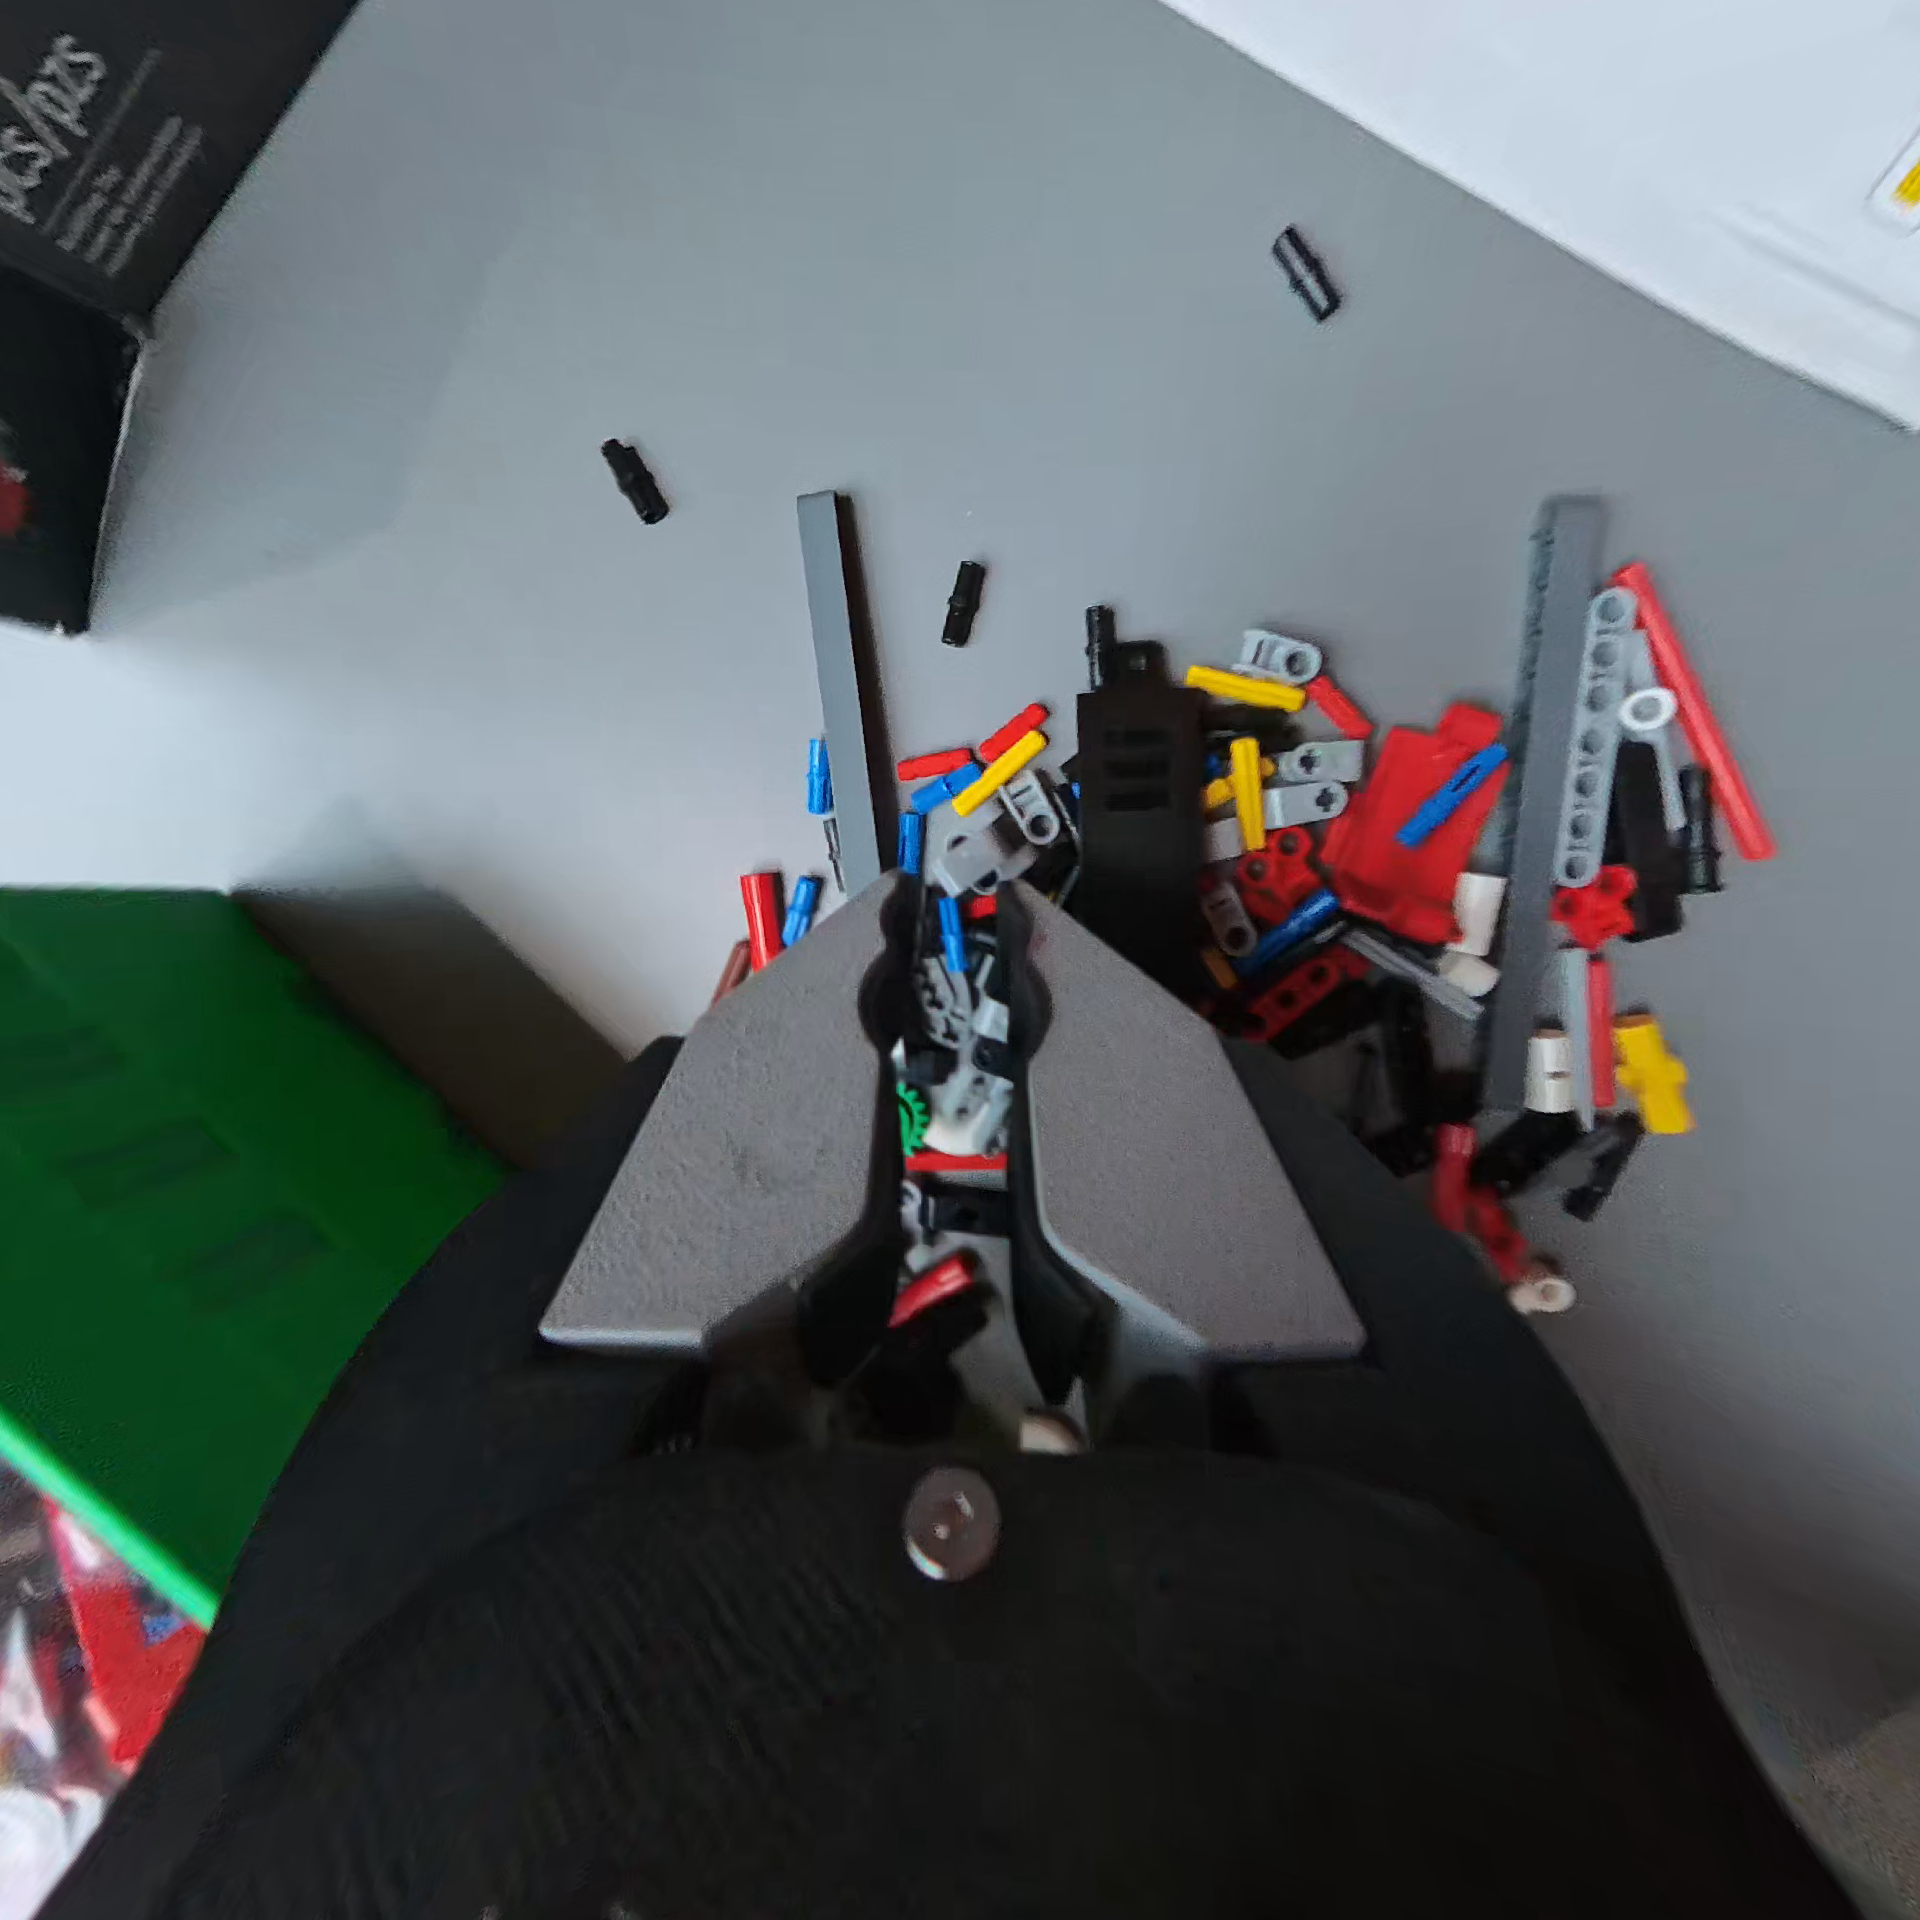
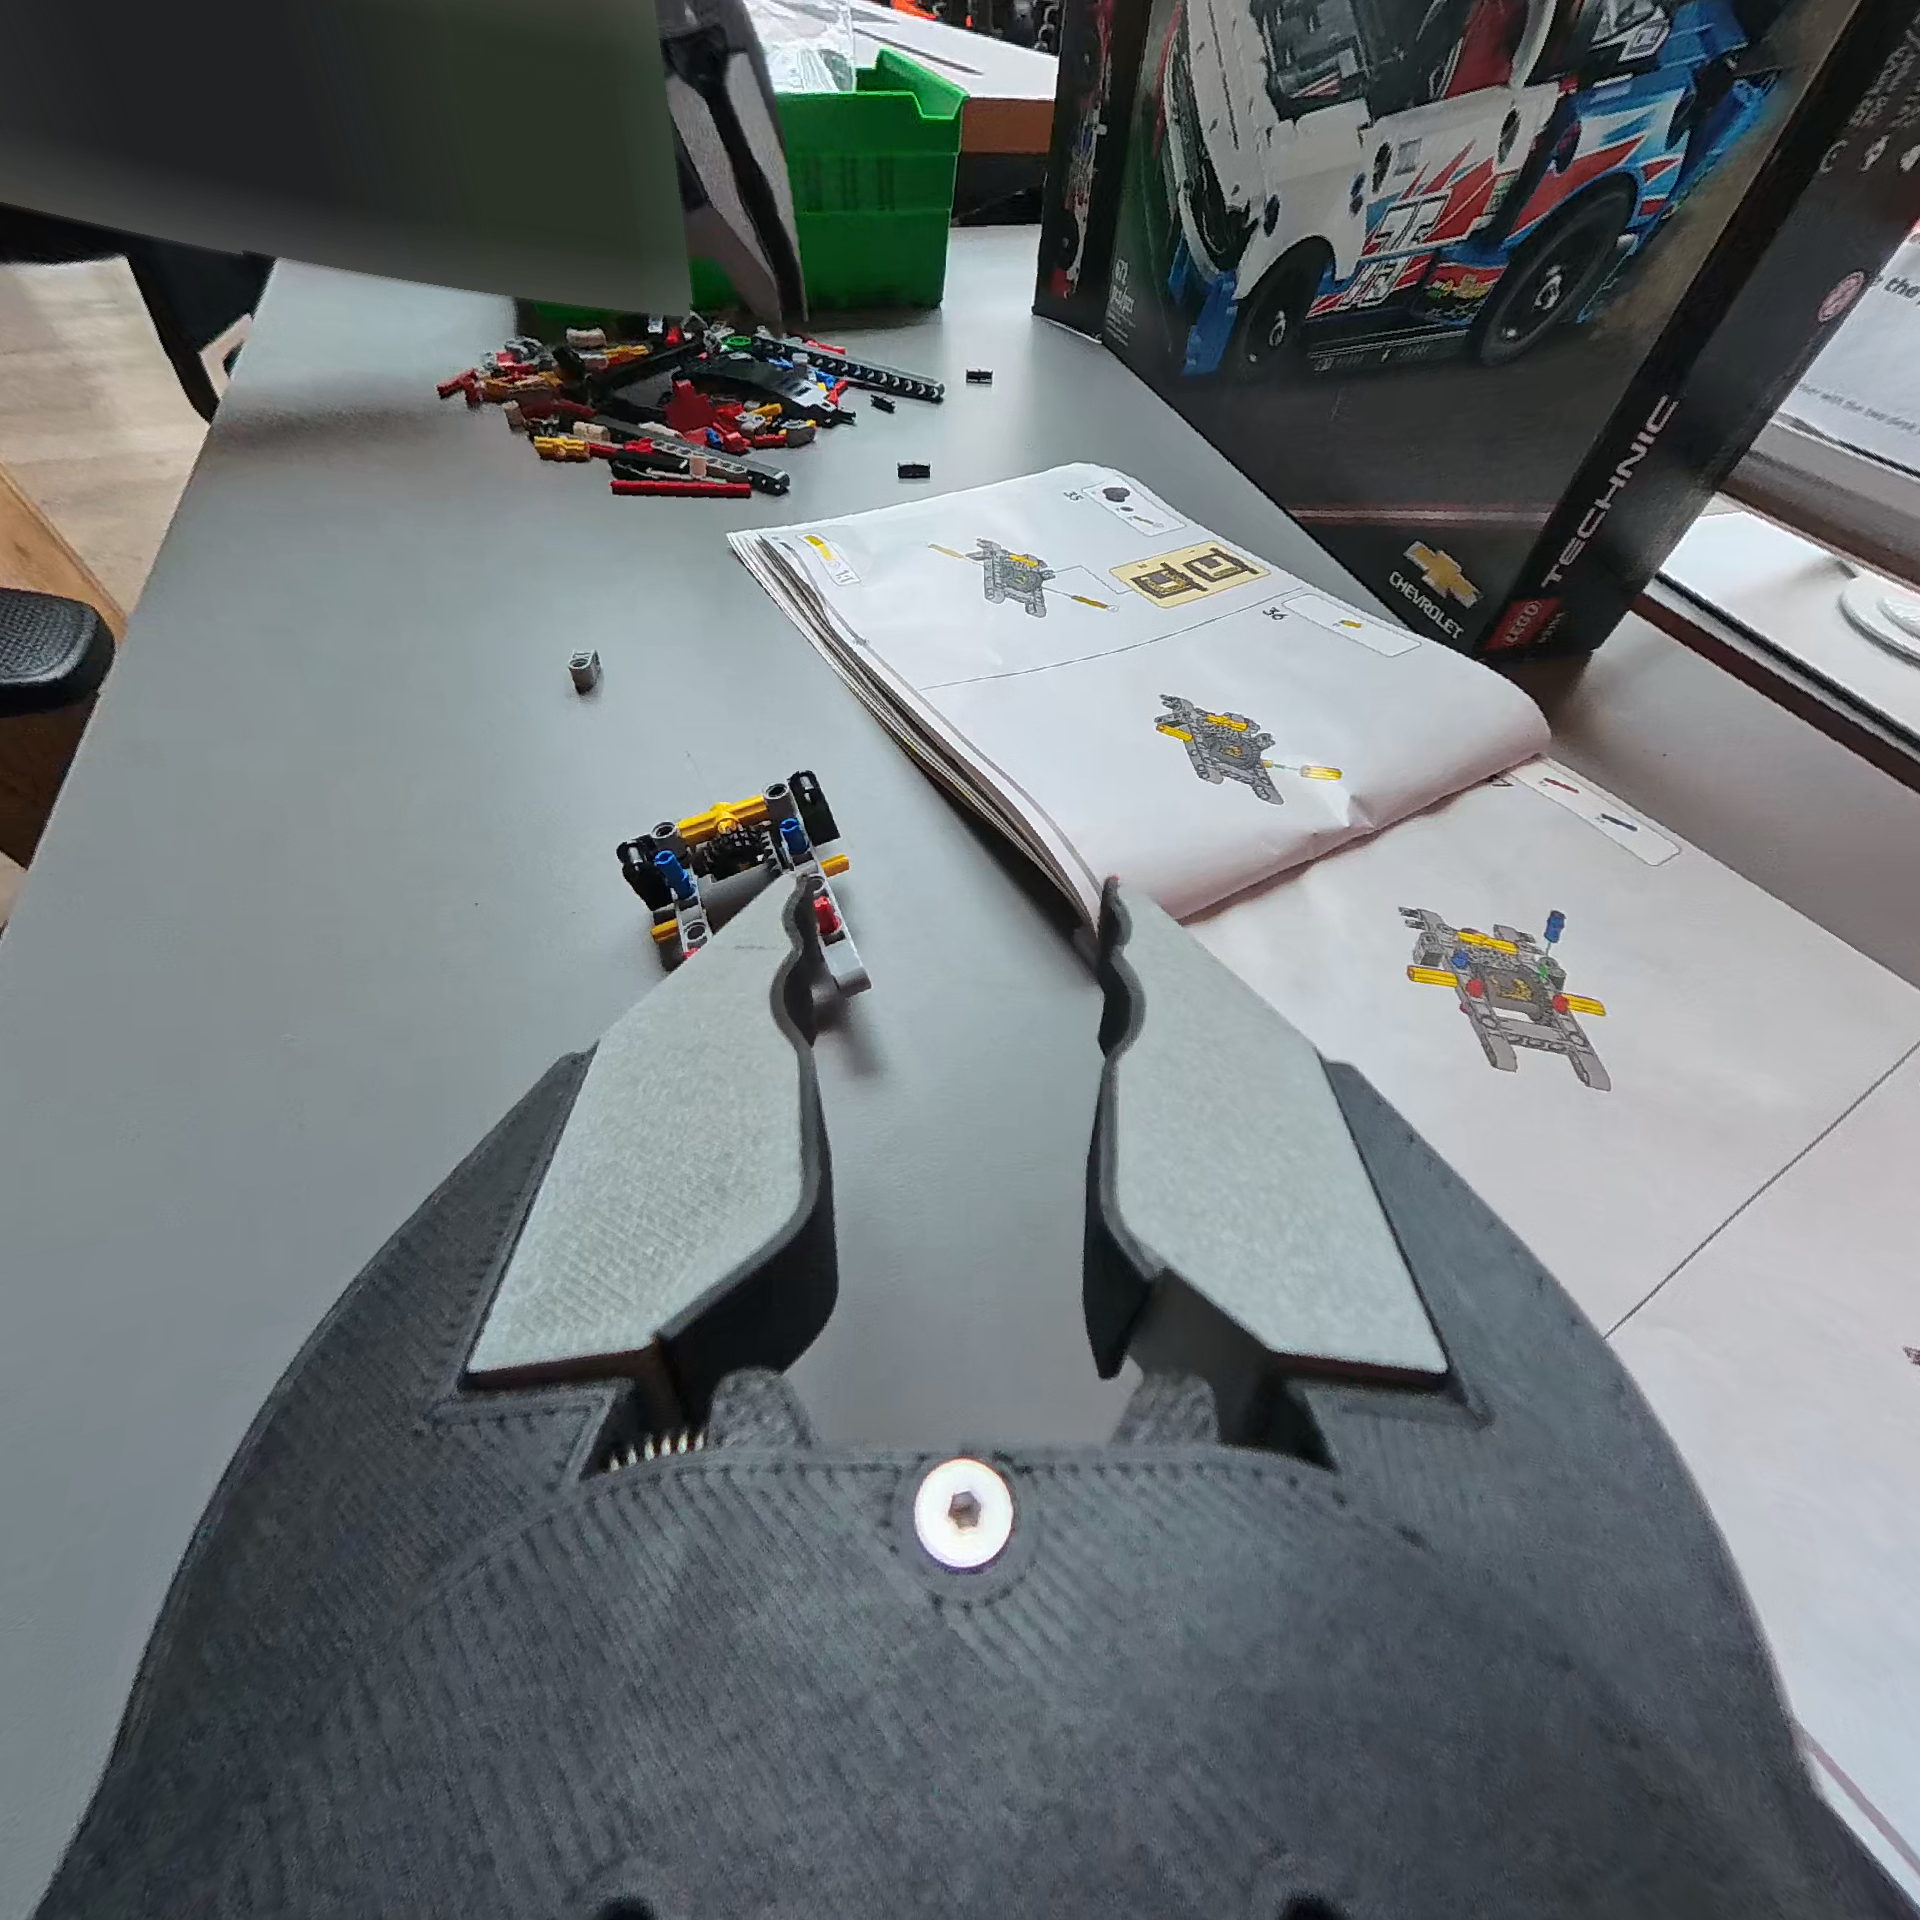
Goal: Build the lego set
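A: So where's everything sitting on the grey table?

B: The left gripper is pointing down over the pile of loose pieces. Its fingers are nearly together with just a narrow gap, and pieces show through that gap, but honestly I can't tell whether it's pinching one or just hovering over the heap. Blue pins, a light grey connector and something green are visible between the fingers.

A: And the right one?

B: The right gripper is spread wide, nothing in it. Its left finger tip overlaps the near edge of the half-built frame, which sits on the table in front of it. That frame is black and grey with a yellow bar across the far side and a couple of blue pins sticking up.

A: What else is around?

B: The open instruction booklet lies just right of the frame, with the set's box standing upright behind it. The pile is far off to the left, well apart from the frame, next to a green bin. A small grey piece sits alone between pile and frame. Near the pile there's a long grey beam on its left edge and a few stray black pins farther out.
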`<state>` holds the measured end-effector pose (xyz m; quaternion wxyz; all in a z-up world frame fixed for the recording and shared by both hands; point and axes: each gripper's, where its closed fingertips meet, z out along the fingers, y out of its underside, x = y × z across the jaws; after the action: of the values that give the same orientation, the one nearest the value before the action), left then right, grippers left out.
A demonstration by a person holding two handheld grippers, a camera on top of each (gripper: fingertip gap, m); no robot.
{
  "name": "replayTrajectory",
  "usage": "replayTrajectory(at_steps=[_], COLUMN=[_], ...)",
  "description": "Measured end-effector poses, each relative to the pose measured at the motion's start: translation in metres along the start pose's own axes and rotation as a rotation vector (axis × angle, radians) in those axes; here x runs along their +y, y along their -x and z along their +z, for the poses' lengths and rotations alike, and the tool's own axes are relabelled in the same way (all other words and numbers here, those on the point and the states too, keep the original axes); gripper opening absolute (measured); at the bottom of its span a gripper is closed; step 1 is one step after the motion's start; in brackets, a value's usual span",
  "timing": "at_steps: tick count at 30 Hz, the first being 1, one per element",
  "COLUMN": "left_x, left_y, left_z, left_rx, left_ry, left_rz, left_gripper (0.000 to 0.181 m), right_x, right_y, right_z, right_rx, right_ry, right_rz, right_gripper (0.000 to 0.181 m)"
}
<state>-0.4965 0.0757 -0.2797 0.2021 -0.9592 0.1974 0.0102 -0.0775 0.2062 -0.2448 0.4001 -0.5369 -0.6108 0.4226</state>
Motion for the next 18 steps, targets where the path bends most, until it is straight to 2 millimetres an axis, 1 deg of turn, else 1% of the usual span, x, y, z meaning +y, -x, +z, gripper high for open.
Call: replayTrajectory(at_steps=[2, 4, 6, 7, 9, 12, 15, 18], left_x=[0.002, 0.004, 0.009, 0.009, 0.003, -0.006, -0.007, -0.011], left_y=[0.002, -0.003, 0.003, 0.003, 0.002, -0.001, 0.007, 0.012], left_z=[0.006, 0.007, 0.006, 0.006, 0.007, 0.011, 0.013, 0.008], left_rx=[0.025, 0.085, 0.049, 0.052, 0.045, 0.05, 0.04, -0.008], left_ry=[0.034, 0.055, 0.084, 0.084, 0.056, 0.03, 0.062, 0.043], left_rz=[0.038, 0.061, 0.067, 0.064, 0.079, 0.11, 0.06, 0.061], left_gripper=[0.014, 0.01, 0.006, 0.007, 0.01, 0.007, 0.007, 0.006], right_x=[0.0, 0.0, 0.0, 0.0, 0.0, 0.0, -0.001, -0.001], right_y=[0.0, 0.0, 0.0, 0.0, 0.0, 0.0, 0.001, 0.001], right_z=[0.0, 0.0, 0.0, 0.0, 0.0, 0.0, 0.0, -0.001], right_rx=[-0.002, -0.004, -0.007, -0.01, -0.016, -0.022, -0.02, -0.019], right_ry=[0.001, 0.0, 0.0, 0.001, 0.001, 0.001, -0.005, -0.01], right_rz=[0.003, 0.005, 0.01, 0.012, 0.016, 0.02, 0.016, 0.013], right_gripper=[0.052, 0.052, 0.051, 0.051, 0.051, 0.051, 0.05, 0.05])
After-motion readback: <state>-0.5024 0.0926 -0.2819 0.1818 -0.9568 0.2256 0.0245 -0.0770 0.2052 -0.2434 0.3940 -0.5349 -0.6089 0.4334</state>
